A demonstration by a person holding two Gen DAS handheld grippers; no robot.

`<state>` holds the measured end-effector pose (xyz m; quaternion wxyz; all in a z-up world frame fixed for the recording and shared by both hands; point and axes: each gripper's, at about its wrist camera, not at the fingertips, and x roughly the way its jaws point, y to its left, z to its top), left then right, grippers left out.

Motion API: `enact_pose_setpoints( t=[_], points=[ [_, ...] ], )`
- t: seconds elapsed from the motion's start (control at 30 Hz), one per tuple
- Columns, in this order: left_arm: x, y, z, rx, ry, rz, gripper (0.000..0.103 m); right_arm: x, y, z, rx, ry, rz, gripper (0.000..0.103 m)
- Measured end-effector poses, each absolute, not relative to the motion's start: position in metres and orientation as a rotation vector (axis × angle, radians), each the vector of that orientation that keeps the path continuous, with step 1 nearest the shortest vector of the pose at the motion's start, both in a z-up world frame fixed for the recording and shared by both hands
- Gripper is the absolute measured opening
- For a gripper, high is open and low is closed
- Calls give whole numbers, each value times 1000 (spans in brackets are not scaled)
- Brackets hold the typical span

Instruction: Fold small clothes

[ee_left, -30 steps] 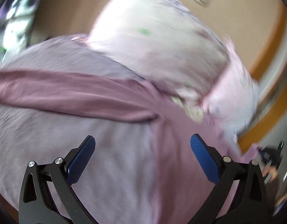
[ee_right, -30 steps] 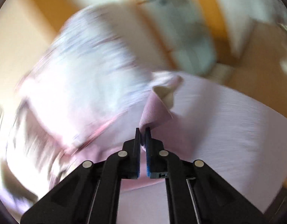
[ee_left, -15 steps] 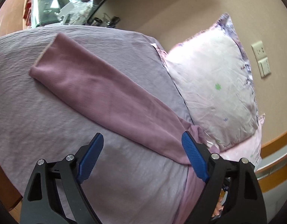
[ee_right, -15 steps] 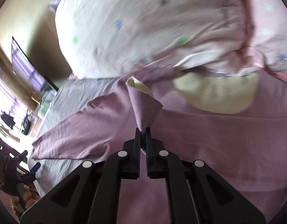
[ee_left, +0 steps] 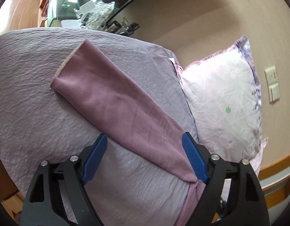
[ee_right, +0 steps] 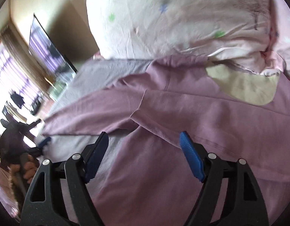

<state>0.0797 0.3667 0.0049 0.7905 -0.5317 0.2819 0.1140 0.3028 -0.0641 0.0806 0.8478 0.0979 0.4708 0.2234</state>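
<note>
Bed point(ee_left: 28, 98), lilac cover, pillow point(ee_left: 224, 101) at head. Mauve top point(ee_right: 182, 131) flat on bed, collar by pillow. Sleeve point(ee_left: 114, 101) out long, running diagonal up-left from left tongs point(ee_left: 145, 160), nearer those. Left tongs apart, just closing in a bit, sleeve root between, not pinched. Right tongs point(ee_right: 145, 158) just sprung apart over body, gripping nothing. Hem cut off, other sleeve hard to spot.

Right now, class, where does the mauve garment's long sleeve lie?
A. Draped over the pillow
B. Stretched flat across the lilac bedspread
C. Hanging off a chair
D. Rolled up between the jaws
B: the sleeve lies flat on the bedspread, clear of the pillow.
</note>
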Motion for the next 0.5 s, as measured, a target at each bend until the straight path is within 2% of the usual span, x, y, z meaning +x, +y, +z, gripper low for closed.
enact_pose_setpoints(
  t=[0.1,0.3,0.37,0.5],
  points=[
    [77,382,2,-1223,581,259,76,298,-76,84,263,998,480,77],
    [63,418,-7,-1337,559,291,58,290,-83,84,297,1002,493,78],
    [52,424,-10,-1348,567,311,46,285,-85,85,304,1002,509,78],
    [30,414,-13,-1407,581,338,45,283,-84,85,309,994,528,78]
  ],
)
